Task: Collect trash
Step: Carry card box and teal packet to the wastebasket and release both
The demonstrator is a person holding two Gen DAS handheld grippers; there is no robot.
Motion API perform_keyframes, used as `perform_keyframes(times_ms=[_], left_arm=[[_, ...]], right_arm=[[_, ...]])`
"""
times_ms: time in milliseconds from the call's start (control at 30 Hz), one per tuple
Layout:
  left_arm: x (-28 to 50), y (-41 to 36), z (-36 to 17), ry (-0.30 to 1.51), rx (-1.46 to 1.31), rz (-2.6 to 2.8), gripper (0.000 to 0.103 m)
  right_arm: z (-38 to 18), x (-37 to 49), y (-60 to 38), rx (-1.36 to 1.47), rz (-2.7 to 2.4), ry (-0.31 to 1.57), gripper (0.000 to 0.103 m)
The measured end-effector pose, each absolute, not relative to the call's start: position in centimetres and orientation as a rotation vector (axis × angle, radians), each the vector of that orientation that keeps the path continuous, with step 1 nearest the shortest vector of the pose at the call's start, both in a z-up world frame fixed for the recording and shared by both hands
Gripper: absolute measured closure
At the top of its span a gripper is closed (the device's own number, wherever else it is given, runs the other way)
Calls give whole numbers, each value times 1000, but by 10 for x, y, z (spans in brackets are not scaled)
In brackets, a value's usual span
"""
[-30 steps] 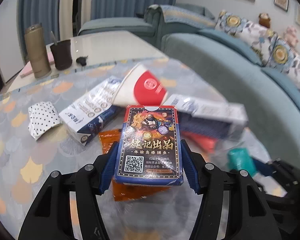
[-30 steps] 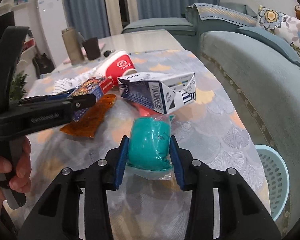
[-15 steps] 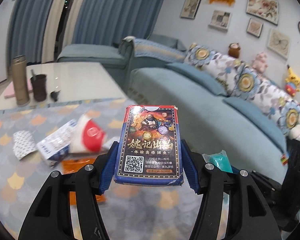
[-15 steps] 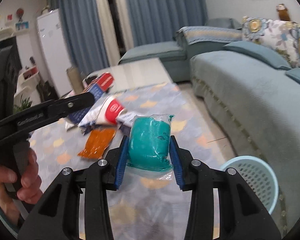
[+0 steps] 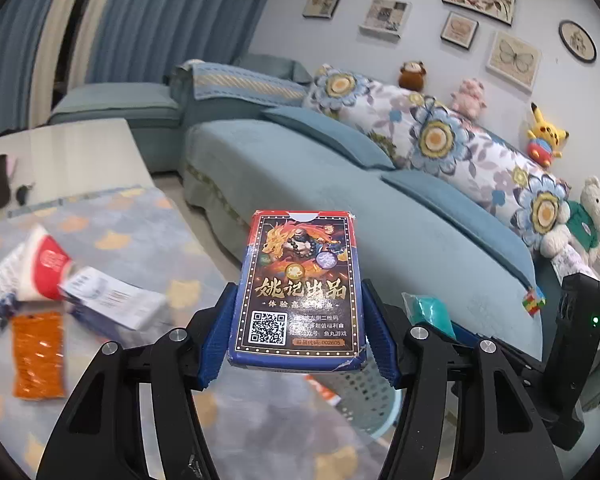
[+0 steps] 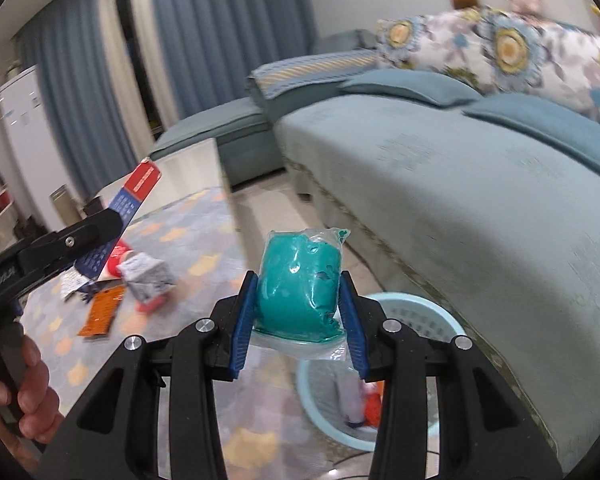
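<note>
left claw point(image 5: 298, 334) grips a card box point(image 5: 300, 292), right claw point(image 6: 298, 320) a teal bag point(image 6: 300, 292), above the basket point(image 6: 432, 312).

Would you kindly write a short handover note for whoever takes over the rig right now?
Left gripper: shut on the card box, held up off the table.
Right gripper: shut on the teal bagged lump, above the near rim of the light blue basket.
Done: some trash already lies in the basket.
Left: drop both items in, then collect the orange packet, red-and-white cup and white carton from the table.
</note>
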State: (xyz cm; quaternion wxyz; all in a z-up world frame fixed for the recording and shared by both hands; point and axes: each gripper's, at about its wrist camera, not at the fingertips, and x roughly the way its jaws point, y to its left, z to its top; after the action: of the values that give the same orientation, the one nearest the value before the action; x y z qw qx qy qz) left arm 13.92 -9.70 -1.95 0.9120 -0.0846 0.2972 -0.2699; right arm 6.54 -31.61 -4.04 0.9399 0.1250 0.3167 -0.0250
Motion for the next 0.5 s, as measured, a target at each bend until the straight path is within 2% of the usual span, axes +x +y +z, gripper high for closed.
perform_keyframes(times_ms=[500], left_arm=[[163, -177, -87, 809, -98, -606, 45]], right_arm=[[-112, 70, -391, 370, -215, 858, 65]])
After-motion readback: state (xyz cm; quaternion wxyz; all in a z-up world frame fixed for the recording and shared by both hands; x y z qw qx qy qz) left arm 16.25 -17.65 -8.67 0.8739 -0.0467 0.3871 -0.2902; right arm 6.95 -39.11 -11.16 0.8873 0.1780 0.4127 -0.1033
